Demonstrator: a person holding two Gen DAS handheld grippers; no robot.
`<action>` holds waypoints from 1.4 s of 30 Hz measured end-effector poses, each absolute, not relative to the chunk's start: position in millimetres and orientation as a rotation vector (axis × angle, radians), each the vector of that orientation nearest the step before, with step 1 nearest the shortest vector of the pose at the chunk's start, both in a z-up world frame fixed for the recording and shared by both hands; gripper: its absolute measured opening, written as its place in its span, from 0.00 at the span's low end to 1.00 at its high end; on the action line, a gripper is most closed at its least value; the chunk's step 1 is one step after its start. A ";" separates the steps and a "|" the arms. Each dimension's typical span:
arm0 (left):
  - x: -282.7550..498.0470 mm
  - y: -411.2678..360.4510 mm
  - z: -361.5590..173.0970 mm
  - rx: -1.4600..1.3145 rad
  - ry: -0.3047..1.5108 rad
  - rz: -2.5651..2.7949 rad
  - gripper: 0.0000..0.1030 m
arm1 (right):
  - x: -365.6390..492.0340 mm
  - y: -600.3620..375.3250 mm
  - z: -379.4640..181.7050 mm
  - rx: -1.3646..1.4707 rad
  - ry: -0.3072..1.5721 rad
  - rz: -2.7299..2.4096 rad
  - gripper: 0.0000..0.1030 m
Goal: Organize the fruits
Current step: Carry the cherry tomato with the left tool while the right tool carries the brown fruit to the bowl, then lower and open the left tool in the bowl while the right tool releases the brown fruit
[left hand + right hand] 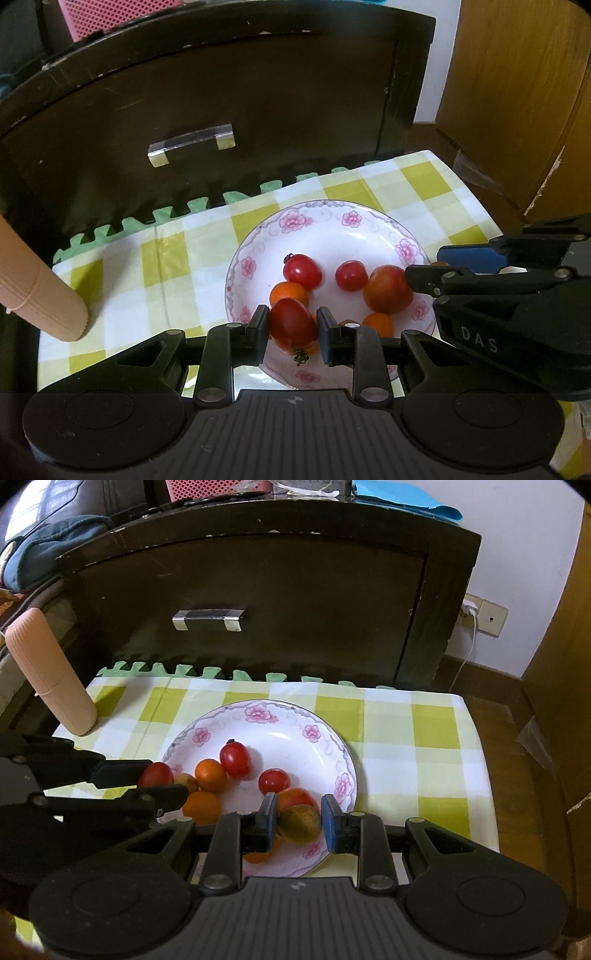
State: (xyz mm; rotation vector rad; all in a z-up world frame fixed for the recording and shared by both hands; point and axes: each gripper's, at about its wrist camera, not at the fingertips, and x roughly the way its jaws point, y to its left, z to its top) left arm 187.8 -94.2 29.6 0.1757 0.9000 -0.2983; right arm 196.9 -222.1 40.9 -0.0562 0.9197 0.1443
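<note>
Low in the frame's centre, my left gripper (292, 326) clamps a red tomato (291, 325) over the floral plate (325, 225), while my right gripper (299, 821) brackets a greenish-brown tomato (300, 823), contact unclear.

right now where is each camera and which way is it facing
Left wrist: on the left hand-held gripper, looking down at the white floral plate; its fingers flank a red tomato.
Right wrist: on the right hand-held gripper, same plate; fingers flank a yellow-green fruit.
Shared: plate, dark wooden cabinet, ribbed beige cylinder, each other's gripper.
</note>
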 end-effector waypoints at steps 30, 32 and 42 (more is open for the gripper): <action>208.2 -96.9 15.1 0.185 0.914 -0.280 0.36 | 221.8 -219.7 20.0 -0.038 0.939 0.152 0.25; 208.2 -96.9 15.5 0.184 0.915 -0.278 0.37 | 222.3 -220.4 20.1 -0.025 0.941 0.156 0.25; 209.4 -95.3 14.2 0.183 0.917 -0.267 0.38 | 223.0 -219.1 22.3 -0.010 0.934 0.153 0.25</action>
